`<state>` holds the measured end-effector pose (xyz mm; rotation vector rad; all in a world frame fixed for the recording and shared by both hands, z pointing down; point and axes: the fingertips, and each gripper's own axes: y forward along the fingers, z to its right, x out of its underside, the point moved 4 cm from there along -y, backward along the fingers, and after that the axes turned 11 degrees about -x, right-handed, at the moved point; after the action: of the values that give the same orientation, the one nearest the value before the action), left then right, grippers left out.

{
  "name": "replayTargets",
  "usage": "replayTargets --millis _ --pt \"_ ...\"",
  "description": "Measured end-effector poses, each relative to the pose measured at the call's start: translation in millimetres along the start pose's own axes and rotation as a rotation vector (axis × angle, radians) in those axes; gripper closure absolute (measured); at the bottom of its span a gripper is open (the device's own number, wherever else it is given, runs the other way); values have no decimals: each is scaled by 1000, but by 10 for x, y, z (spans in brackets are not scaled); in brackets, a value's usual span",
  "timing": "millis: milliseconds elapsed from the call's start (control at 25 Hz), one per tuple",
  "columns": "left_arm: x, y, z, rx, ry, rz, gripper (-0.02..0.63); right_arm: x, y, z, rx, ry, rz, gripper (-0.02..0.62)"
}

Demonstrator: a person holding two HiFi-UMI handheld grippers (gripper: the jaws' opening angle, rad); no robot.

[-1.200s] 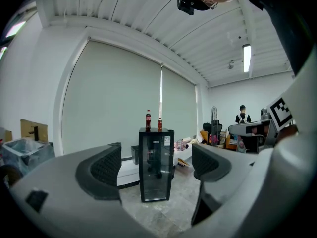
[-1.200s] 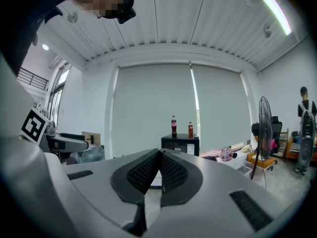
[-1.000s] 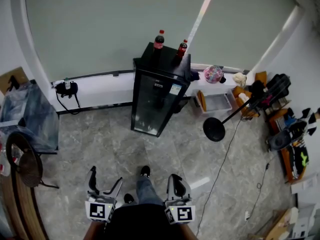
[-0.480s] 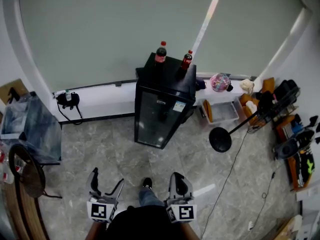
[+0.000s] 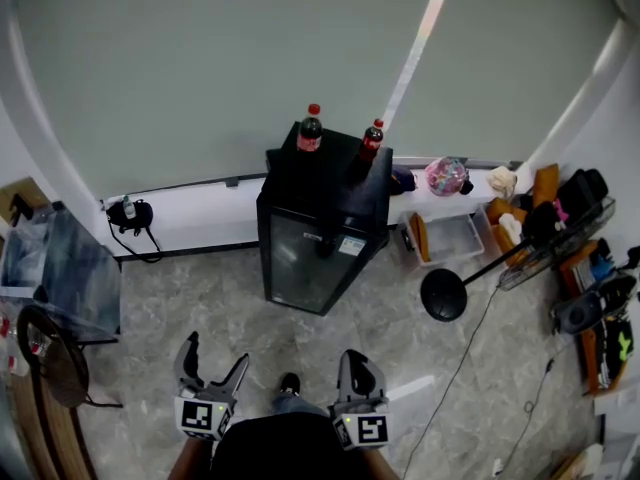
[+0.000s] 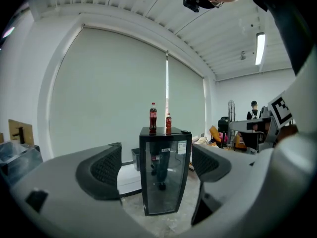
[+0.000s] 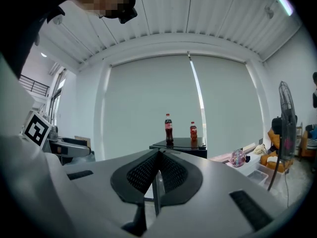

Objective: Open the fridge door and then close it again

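A boxy black fridge [image 5: 322, 230] with a smooth glass door, shut, stands on grey marbled floor tiles [image 5: 190, 303] before a pale roller blind [image 5: 220, 68], well ahead of both grippers. Two dark bottles [image 5: 310, 130] with red caps and red labels stand on its top. Stickers on the door are too small to read. The left gripper [image 5: 213, 358] holds its textured black pads wide apart with nothing between them. The right gripper [image 5: 357, 363] is pressed closed and empty.
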<state>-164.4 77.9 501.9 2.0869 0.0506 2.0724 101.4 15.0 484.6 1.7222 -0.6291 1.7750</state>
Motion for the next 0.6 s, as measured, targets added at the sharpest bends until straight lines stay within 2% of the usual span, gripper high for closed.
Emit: replayTargets --millis 360,600 --pt "50 581 85 -11 -22 -21 176 -56 365 336 -47 -1 -1 591" --pt "240 901 23 11 -24 -93 176 3 447 458 -16 10 -31 591"
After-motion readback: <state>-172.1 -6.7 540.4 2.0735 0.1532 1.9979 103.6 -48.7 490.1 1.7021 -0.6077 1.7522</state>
